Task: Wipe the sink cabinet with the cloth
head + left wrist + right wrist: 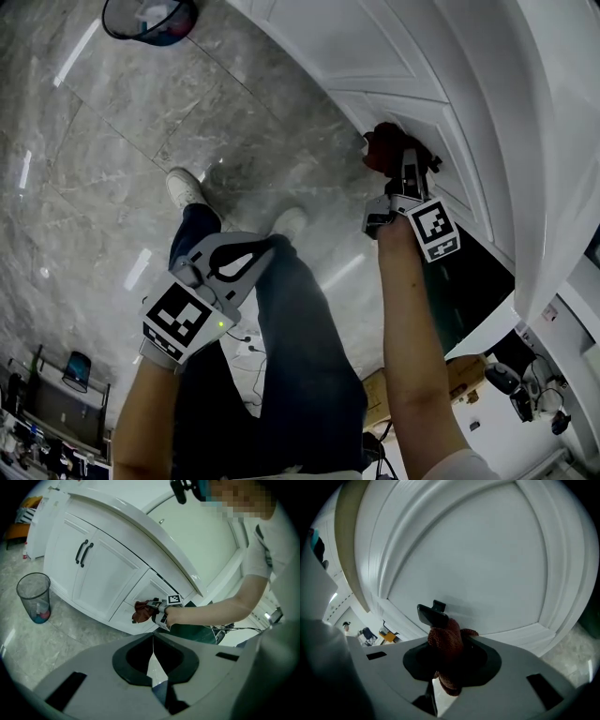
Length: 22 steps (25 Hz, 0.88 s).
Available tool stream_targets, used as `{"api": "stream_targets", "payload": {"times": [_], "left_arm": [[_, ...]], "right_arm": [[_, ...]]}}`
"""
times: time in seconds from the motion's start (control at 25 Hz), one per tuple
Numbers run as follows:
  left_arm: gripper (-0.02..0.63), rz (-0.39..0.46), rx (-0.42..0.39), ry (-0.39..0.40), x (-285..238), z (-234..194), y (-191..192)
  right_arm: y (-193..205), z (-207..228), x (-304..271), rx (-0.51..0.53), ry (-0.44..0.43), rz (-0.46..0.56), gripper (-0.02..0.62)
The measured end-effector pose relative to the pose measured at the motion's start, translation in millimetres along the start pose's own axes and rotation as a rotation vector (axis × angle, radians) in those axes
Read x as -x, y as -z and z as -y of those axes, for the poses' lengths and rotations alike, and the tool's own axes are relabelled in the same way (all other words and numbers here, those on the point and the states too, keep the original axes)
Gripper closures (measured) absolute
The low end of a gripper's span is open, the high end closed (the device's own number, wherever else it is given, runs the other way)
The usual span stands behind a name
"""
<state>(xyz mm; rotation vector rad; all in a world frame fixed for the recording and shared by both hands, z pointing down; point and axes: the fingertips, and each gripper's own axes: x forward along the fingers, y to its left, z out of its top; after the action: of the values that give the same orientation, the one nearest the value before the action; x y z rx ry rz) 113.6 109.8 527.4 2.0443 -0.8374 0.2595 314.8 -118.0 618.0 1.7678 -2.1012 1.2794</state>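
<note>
Cloth (445,639), clamped in right tongs (450,660), against door (487,564); it could snag on what seems a handle (432,615). Left tongs (152,643) closed, empty.

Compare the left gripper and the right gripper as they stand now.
The right gripper is shut on the reddish cloth; the left gripper is shut on nothing. The right gripper is up at the white cabinet door; the left gripper hangs apart from it, above the floor. Both carry a square-marker cube.

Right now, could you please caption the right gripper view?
The right gripper, shut on the cloth, holds it by the handle of a cabinet door.
</note>
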Motion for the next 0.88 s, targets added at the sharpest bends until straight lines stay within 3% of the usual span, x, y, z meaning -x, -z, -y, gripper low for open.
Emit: {"api": "stream_targets", "payload": {"times": [0.32, 0.6, 0.88], "left_arm": [[0.595, 0.002, -0.019, 0.009, -18.8, 21.9, -10.9], [0.595, -0.006, -0.041, 0.029, -34.2, 39.9, -13.5], [0.595, -0.025, -0.081, 0.074, -38.7, 60.4, -17.4]], "right_arm": [[-8.6, 24.4, 22.3, 0.007, 0.041, -0.057, 0.499], [-38.4, 47.1, 71.6, 0.026, 0.089, 0.012, 0.499], [-64.0, 29.5, 99.4, 0.038, 0.086, 0.109, 0.499]]}}
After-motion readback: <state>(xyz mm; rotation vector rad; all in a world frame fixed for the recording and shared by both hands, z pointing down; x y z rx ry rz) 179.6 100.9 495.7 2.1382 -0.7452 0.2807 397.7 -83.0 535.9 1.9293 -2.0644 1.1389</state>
